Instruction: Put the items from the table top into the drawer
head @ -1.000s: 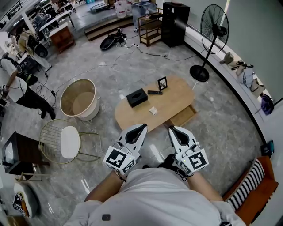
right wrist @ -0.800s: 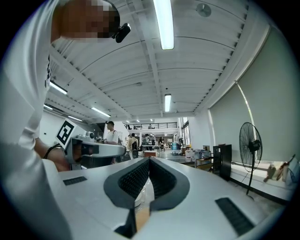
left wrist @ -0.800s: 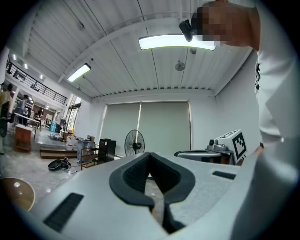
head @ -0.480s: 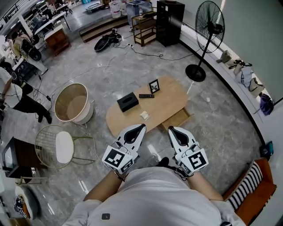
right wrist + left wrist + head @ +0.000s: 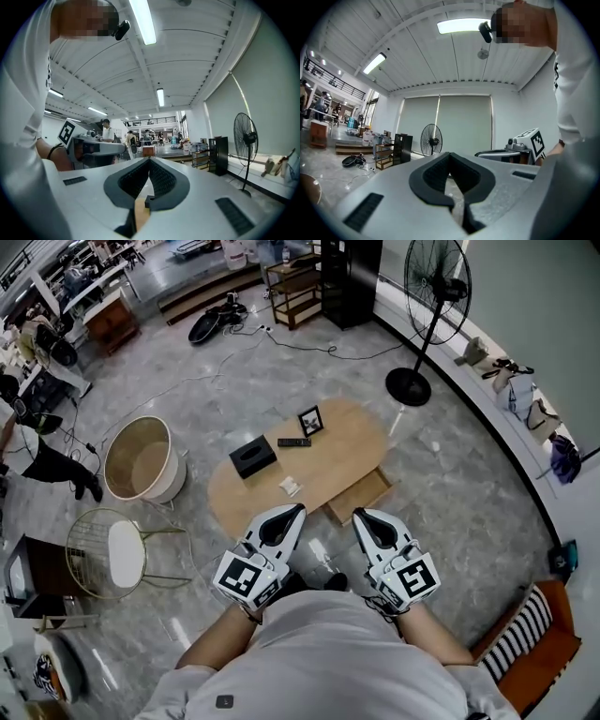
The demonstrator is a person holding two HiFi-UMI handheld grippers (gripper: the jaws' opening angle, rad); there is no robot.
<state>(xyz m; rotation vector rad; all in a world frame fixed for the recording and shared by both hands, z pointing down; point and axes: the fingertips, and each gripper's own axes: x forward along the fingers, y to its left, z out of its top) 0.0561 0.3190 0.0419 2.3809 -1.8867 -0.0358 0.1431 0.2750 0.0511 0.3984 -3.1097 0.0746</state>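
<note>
Two white grippers are hanging side by side at the lower middle of the head view, each with its jaws pressed together and nothing between them. The left gripper [image 5: 289, 513] is sitting just left of centre and the right gripper [image 5: 360, 517] just right of it. Both are pointing up the frame toward the low oval wooden table [image 5: 347, 451].

All four items are lying on the table top, above the grippers in the frame and well apart from them. The black rectangular tissue box [image 5: 253, 457] is sitting toward the table's left end, up and left of the left gripper. The small white crumpled piece [image 5: 290, 487] is lying nearest the jaws, straight above the left gripper's tips and close to the table's near edge. The slim black remote control [image 5: 293, 442] is lying at mid-table. The small black-framed picture [image 5: 310, 420] is standing just up and right of the remote.

The shallow wooden drawer [image 5: 361, 495] is standing pulled out at the table's lower right side, directly above the right gripper. A round beige tub [image 5: 141, 460] is sitting on the grey floor left of the table.
</note>
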